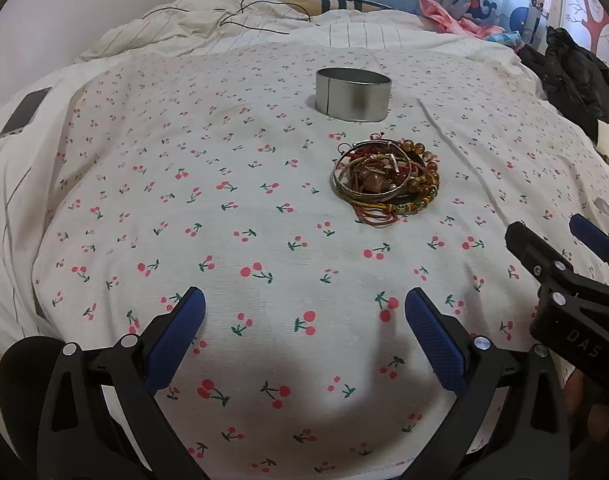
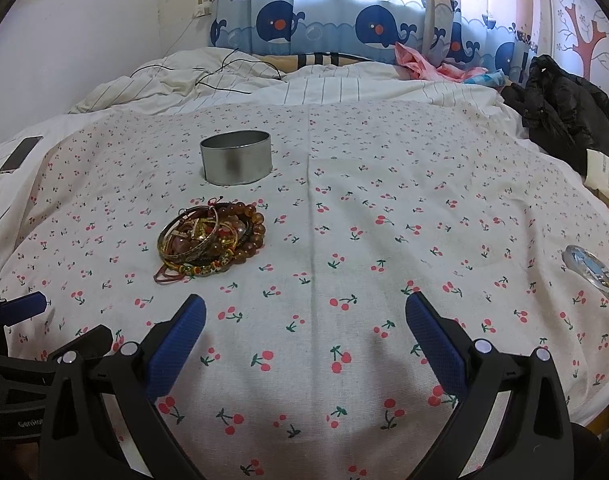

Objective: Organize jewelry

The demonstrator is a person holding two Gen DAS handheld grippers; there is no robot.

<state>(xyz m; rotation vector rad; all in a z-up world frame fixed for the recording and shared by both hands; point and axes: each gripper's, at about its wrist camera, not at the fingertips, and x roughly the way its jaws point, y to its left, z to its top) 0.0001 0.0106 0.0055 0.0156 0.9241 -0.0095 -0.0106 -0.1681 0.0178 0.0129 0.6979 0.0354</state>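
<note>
A pile of jewelry (image 1: 386, 178), with metal bangles, amber bead bracelets and red cords, lies on the cherry-print cloth (image 1: 224, 208); it also shows in the right wrist view (image 2: 210, 240). Behind it stands an open round metal tin (image 1: 353, 94), which shows in the right wrist view (image 2: 236, 157) too. My left gripper (image 1: 304, 312) is open and empty, well short of the pile. My right gripper (image 2: 304, 312) is open and empty, to the right of the pile; it shows at the right edge of the left wrist view (image 1: 552, 240).
A phone (image 2: 21, 154) lies at the bed's left edge. A black jacket (image 2: 560, 108) and pink clothes (image 2: 420, 62) lie at the back right. A round lid (image 2: 590, 272) rests on the cloth at right. Rumpled bedding with a black cable (image 2: 224, 76) lies behind.
</note>
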